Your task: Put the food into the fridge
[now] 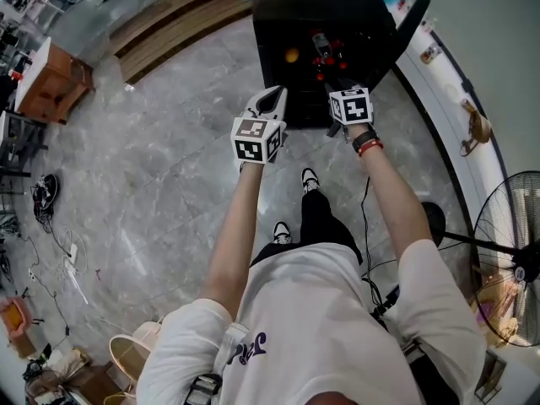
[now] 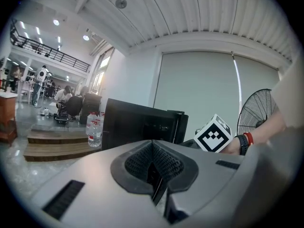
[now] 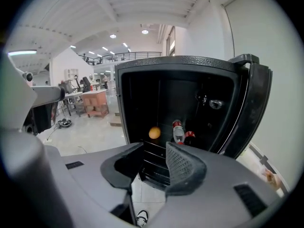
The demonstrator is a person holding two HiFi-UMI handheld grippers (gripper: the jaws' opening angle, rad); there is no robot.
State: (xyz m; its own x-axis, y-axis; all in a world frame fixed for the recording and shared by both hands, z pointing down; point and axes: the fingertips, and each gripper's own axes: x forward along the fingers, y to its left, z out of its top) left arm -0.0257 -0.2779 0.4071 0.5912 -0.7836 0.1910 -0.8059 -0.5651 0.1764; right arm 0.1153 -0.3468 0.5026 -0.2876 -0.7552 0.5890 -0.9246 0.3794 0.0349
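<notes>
R gripper [image 3: 154,152]: ribbed black fingers narrowly apart, empty. L gripper [image 2: 153,158]: fingers together. Centre frame: boxy black fridge [image 3: 137,103], round orange [image 3: 154,133] inside.

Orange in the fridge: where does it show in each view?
Head view: orange top centre, inside the open fridge.
Left gripper view: not visible.
Right gripper view: orange centre, left of a red-capped bottle.
Shared landmark: the black fridge.
</notes>
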